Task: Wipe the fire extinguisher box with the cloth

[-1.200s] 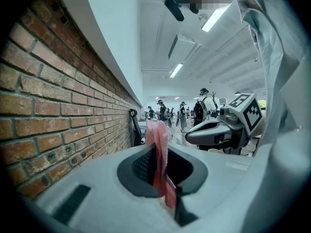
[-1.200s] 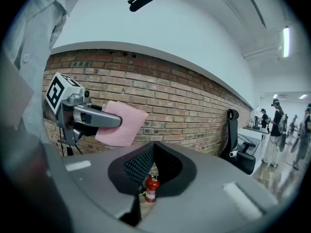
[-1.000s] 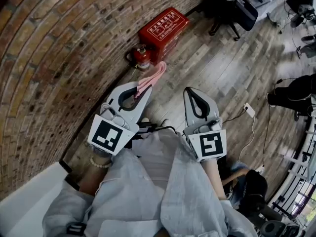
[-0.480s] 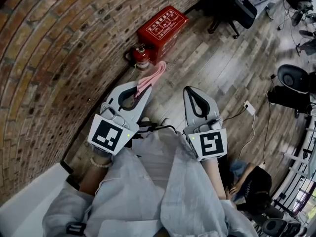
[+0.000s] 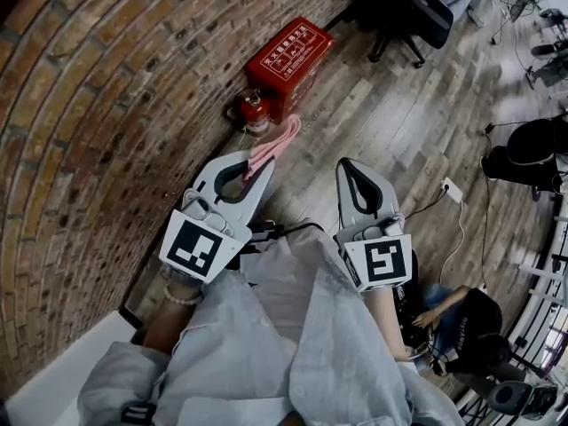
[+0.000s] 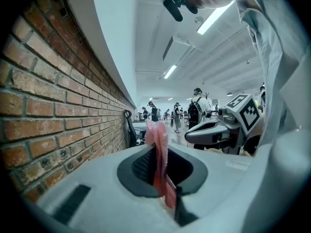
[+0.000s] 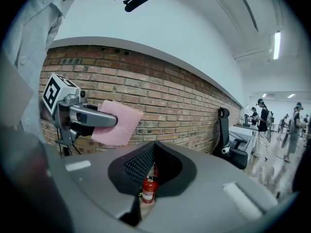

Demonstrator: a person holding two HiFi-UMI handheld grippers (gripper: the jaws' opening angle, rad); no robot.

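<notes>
— Head view: where is the fire extinguisher box?
— On the wooden floor, against the foot of the brick wall. It is red with pale lettering on the lid. A small red fire extinguisher stands just beside its near end.
— And the grippers?
— Both are held out in front of the person's pale shirt, side by side and apart. The left gripper is next to the wall and pinches a pink cloth, which sticks out past its tips towards the extinguisher. The cloth is clear of the box. The right gripper has its tips together.
— Left gripper view?
— The jaws are clamped on the cloth, which runs through the dark opening and stands up past the tips. The wall is on the left, the other gripper on the right, and people stand far off.
— Right gripper view?
— The jaws are closed with nothing held. The extinguisher shows through the opening. An office chair stands by the wall.
</notes>
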